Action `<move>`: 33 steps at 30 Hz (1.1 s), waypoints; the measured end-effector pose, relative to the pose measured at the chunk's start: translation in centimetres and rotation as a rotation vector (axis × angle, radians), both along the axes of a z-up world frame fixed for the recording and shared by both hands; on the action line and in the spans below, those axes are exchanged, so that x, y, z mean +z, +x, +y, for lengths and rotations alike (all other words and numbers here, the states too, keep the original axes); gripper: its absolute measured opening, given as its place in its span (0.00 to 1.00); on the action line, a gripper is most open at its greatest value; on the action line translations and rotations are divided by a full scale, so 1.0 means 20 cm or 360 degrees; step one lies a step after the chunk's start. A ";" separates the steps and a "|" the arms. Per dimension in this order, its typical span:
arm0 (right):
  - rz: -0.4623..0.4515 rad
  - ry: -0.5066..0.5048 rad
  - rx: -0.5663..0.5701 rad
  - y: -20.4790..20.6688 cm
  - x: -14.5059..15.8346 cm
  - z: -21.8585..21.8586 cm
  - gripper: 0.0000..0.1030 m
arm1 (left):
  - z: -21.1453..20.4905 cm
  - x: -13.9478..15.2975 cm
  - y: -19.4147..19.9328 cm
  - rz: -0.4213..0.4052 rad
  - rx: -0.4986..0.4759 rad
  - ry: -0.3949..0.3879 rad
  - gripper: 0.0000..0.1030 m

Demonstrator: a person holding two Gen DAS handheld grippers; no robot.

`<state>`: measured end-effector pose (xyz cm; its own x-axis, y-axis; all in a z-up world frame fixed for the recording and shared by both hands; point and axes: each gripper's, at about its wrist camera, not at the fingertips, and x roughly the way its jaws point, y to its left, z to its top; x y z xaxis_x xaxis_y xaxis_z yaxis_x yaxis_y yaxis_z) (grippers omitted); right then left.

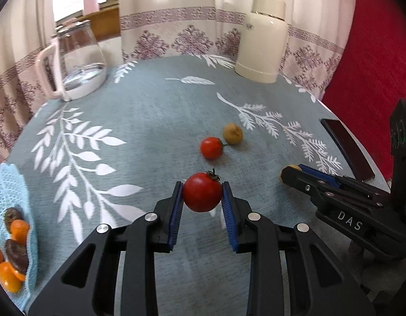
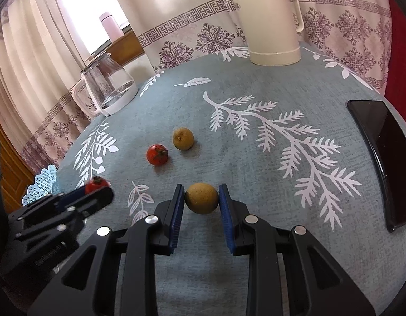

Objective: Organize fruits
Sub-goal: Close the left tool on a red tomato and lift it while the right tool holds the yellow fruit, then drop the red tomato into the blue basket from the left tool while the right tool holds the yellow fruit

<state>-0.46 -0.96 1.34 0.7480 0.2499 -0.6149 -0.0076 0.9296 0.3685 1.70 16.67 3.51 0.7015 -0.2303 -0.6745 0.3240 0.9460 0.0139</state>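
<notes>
The left tool (image 1: 202, 196) grips a red tomato (image 1: 202, 192); the right tool (image 2: 201, 198) pinches a brown fruit (image 2: 201, 198). Ahead on the surface (image 2: 255, 158), a small tomato (image 2: 156, 154) and another brown fruit (image 2: 183, 138) lie free. The blue basket (image 1: 8, 184) is cut off at the frame edge.

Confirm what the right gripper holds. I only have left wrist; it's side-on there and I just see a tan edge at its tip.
Observer: The right gripper is shut on a round tan-brown fruit, pads on both sides.
Operator: Does the white flask have a handle? None visible here.
Observer: Yes, the white flask has a loop handle on its right side.
Operator: Is the whole phone on the table?
Observer: The black phone shows in full, lying flat near the table's right edge.
</notes>
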 end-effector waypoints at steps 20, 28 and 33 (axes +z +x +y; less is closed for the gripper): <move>-0.0026 -0.0006 0.0005 -0.02 0.01 0.01 0.26 | 0.54 0.25 -0.17 -0.0198 0.0451 -0.0030 0.29; -0.0026 -0.0025 0.0002 -0.02 0.01 0.02 0.26 | 0.80 0.25 -0.19 -0.0204 0.0658 -0.0038 0.29; -0.0023 -0.0039 -0.0003 -0.01 0.01 0.02 0.26 | 0.92 0.25 -0.21 -0.0203 0.0762 -0.0045 0.29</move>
